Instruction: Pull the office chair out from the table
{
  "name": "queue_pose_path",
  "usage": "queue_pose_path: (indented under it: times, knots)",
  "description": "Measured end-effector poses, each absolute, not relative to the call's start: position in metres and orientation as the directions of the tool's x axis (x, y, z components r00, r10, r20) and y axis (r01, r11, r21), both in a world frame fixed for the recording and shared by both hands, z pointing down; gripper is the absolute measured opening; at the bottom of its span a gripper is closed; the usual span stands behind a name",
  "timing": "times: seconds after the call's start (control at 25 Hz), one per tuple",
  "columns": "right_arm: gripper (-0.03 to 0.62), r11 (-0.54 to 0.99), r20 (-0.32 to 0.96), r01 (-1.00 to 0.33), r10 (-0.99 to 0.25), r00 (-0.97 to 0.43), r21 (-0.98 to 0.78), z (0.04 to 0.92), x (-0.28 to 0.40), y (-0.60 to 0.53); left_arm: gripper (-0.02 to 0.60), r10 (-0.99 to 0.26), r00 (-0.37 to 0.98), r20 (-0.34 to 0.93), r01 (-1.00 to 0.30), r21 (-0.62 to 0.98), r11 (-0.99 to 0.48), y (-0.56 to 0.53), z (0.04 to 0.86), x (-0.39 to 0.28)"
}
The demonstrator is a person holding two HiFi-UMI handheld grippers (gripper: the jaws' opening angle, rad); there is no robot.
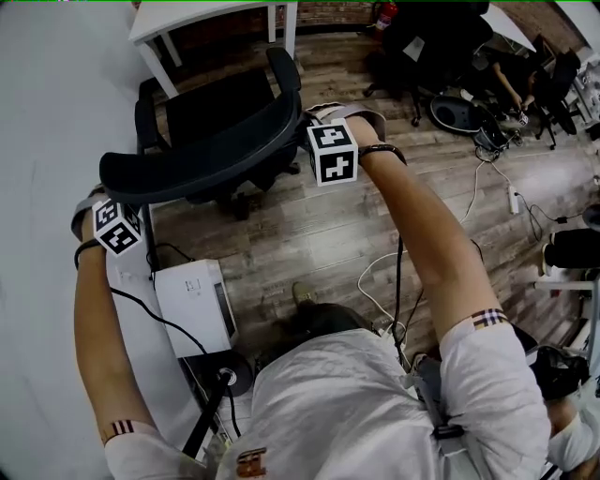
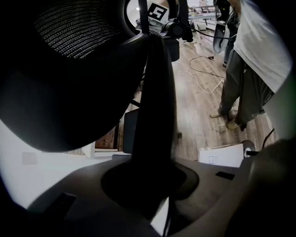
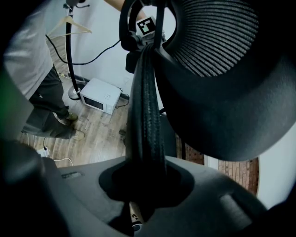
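The black office chair (image 1: 225, 108) stands by the white table (image 1: 47, 112) at the left, its seat facing away from me. Its curved backrest rim (image 1: 206, 155) runs between my two hands. My left gripper (image 1: 129, 195) is shut on the rim's left end, under its marker cube. My right gripper (image 1: 304, 133) is shut on the rim's right end. In the left gripper view the rim (image 2: 157, 92) runs up out of the left gripper (image 2: 150, 185). In the right gripper view the ribbed rim (image 3: 145, 92) sits in the same way in the right gripper (image 3: 145, 185).
A white box-shaped appliance (image 1: 192, 305) sits on the wooden floor by the table. Beside it are a round stand base (image 1: 230, 380) and loose cables (image 1: 375, 281). A second white table (image 1: 187, 14) stands beyond the chair. Dark chairs and gear (image 1: 422, 47) fill the far right.
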State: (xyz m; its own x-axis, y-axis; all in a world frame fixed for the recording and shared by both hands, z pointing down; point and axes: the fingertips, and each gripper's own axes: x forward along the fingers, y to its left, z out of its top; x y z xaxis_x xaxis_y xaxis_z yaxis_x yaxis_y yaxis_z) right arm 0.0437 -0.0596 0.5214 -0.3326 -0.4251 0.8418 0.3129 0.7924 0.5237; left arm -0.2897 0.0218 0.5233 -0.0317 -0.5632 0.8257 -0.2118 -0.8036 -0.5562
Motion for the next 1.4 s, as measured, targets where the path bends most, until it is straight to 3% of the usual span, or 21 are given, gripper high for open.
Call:
queue_pose_path:
  times: [0.8, 1.12, 1.4]
  knots:
    - [0.092, 0.820, 0.847, 0.258, -0.427, -0.318, 0.510, 0.514, 0.051, 0.019, 0.102, -0.555, 0.005, 0.832, -0.195, -0.544, -0.816, 0.088, 0.527, -0.288]
    - [0.181, 0.798, 0.792, 0.167, -0.501, -0.349, 0.579, 0.497, 0.061, 0.016, 0.156, -0.605, 0.019, 0.796, -0.200, -0.590, -0.782, 0.094, 0.506, -0.280]
    - [0.189, 0.759, 0.750, 0.160, -0.544, -0.376, 0.631, 0.473, 0.076, 0.039, 0.199, -0.633, -0.015, 0.774, -0.206, -0.621, -0.756, 0.120, 0.485, -0.274]
